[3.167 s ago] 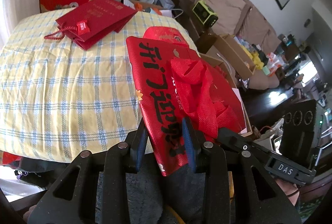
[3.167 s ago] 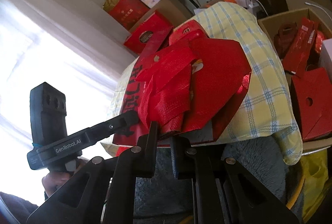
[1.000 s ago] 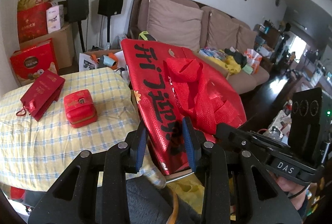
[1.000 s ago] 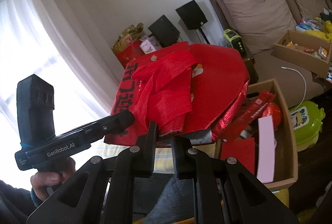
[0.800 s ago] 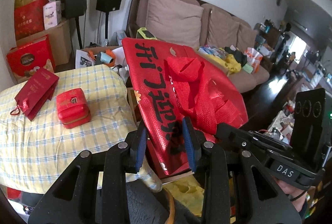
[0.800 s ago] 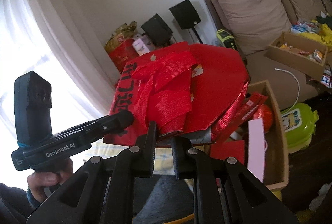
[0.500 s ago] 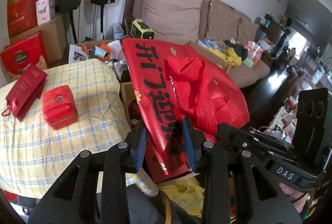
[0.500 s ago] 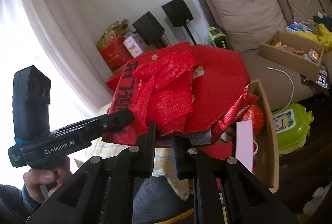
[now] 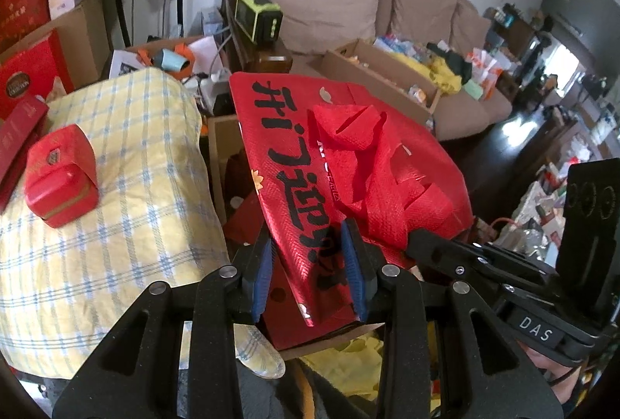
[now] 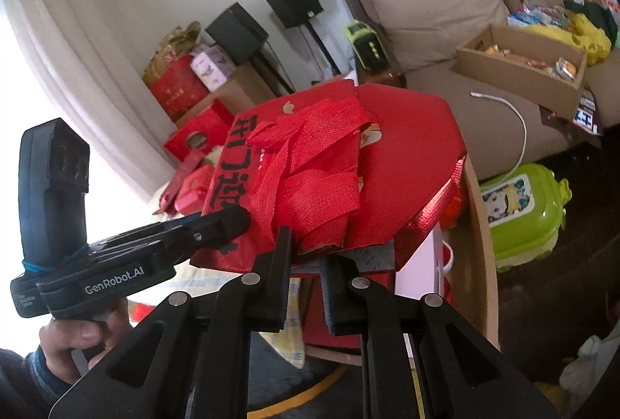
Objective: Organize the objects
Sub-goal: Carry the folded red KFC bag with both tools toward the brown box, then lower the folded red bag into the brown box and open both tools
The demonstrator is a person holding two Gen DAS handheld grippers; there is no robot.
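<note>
A folded red shopping bag point(image 9: 294, 155) with black characters and loose red woven handles point(image 9: 372, 178) is held flat in the air by both grippers. My left gripper point(image 9: 310, 266) is shut on its near edge, blue pads pressing both faces. My right gripper point(image 10: 308, 266) is shut on the adjoining edge of the bag point(image 10: 407, 163). In the left wrist view the right gripper point(image 9: 420, 240) comes in from the right. The bag hangs over an open cardboard box point(image 10: 480, 225) that holds red packets, beside the table point(image 9: 147, 147).
On the yellow plaid table stand a small red box point(image 9: 62, 178) and a flat red gift bag point(image 9: 15, 143). A brown sofa point(image 9: 329, 0) carries a cardboard box of snacks point(image 10: 523, 58). A green toy case point(image 10: 523, 209) sits on the floor.
Both grippers have carried the bag down and away from the table, over the cardboard box. The grip on the bag is the same.
</note>
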